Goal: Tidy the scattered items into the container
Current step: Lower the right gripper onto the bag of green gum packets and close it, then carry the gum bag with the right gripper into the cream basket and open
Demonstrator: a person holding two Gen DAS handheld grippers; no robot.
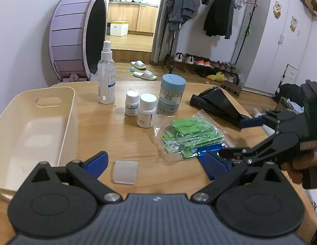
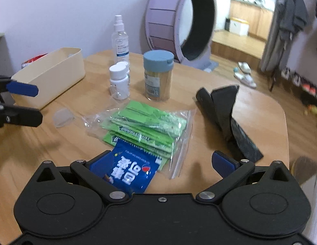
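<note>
Between my left tongs (image 1: 156, 163) and the cream bin (image 1: 66, 122) the wooden table (image 1: 117, 130) lies bare except for a small clear piece (image 1: 125, 172). Two pill bottles (image 1: 141, 109), the toothpick jar (image 1: 171, 95) and the spray bottle (image 1: 106, 75) crowd the middle; the green packet bag (image 2: 146, 126) and black cloth (image 2: 225, 118) block my right.

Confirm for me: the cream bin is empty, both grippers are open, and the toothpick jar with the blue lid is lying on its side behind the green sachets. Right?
Not quite. The toothpick jar stands upright on the table, as both wrist views show. The rest holds: the cream bin is empty, the left gripper and right gripper are open, and the jar sits behind the green sachets.
</note>
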